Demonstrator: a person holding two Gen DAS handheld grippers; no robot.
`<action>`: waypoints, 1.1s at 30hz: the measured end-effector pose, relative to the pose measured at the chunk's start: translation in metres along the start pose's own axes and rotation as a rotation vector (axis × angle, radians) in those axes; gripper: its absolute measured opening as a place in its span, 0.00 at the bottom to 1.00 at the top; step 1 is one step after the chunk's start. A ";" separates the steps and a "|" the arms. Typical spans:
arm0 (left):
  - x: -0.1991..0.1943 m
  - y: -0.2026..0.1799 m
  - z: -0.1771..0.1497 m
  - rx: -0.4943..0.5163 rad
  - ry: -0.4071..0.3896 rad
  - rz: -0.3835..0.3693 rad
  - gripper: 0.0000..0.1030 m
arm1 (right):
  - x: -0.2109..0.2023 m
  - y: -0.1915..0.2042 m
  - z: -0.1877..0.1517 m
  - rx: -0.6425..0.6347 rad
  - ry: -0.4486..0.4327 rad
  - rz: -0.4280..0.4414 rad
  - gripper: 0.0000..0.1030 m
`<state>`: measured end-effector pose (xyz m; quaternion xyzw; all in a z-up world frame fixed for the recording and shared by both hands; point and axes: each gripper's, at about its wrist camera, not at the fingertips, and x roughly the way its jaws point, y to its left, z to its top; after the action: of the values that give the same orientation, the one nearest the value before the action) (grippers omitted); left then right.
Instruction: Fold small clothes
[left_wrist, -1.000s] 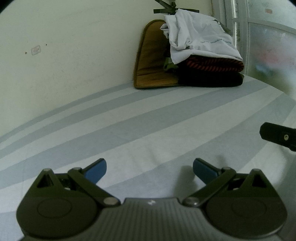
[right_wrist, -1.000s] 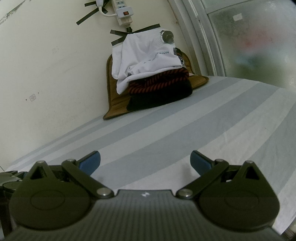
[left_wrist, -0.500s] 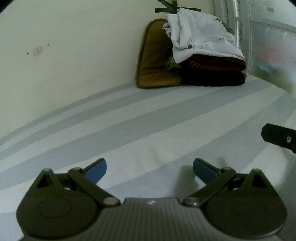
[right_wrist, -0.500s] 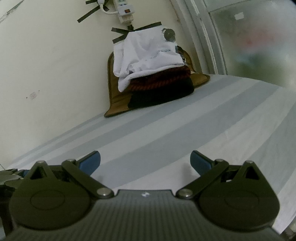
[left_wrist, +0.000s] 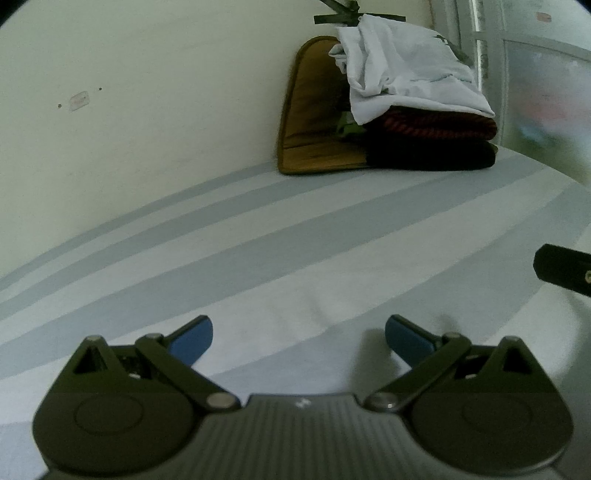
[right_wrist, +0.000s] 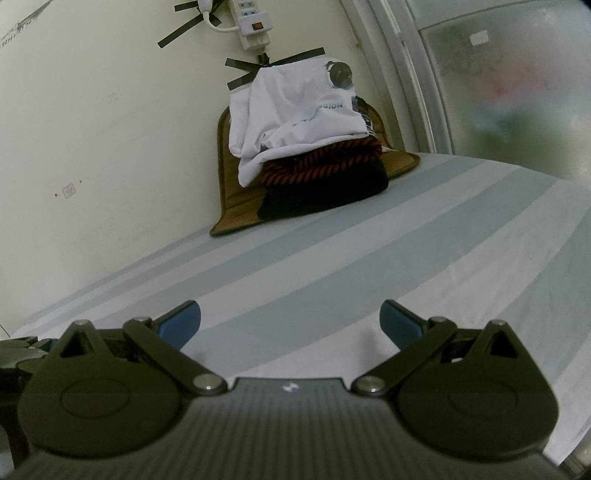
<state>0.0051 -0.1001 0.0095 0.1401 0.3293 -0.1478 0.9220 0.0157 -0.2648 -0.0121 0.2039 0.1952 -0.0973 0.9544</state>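
A pile of clothes sits in the far corner against the wall: a white shirt (left_wrist: 406, 77) (right_wrist: 295, 114) on top, a red-and-black striped garment (left_wrist: 439, 125) (right_wrist: 325, 166) under it, and a black garment (left_wrist: 428, 157) (right_wrist: 325, 195) at the bottom. My left gripper (left_wrist: 299, 336) is open and empty, low over the striped sheet, far from the pile. My right gripper (right_wrist: 290, 321) is open and empty, also low over the sheet. A black part of the right gripper (left_wrist: 565, 269) shows at the right edge of the left wrist view.
The bed has a sheet with grey and white stripes (left_wrist: 295, 251) (right_wrist: 369, 266). A brown mat (left_wrist: 306, 122) (right_wrist: 240, 206) leans on the wall under the pile. A power strip (right_wrist: 251, 22) is taped to the wall. A frosted window (right_wrist: 509, 81) is at right.
Both grippers have drifted slightly, so the clothes pile has shifted a little in each view. Both stay open and empty.
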 end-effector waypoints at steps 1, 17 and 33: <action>0.000 0.000 0.000 -0.001 0.001 0.001 1.00 | 0.000 0.000 0.000 0.000 0.000 0.000 1.00; 0.001 -0.003 0.000 0.008 0.001 0.011 1.00 | 0.000 -0.001 -0.001 0.009 0.000 0.000 1.00; -0.005 -0.002 -0.003 0.007 -0.030 0.011 1.00 | 0.000 -0.002 -0.002 0.008 0.000 0.000 1.00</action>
<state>-0.0007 -0.1005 0.0102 0.1430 0.3140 -0.1462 0.9271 0.0141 -0.2658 -0.0142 0.2077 0.1947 -0.0981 0.9536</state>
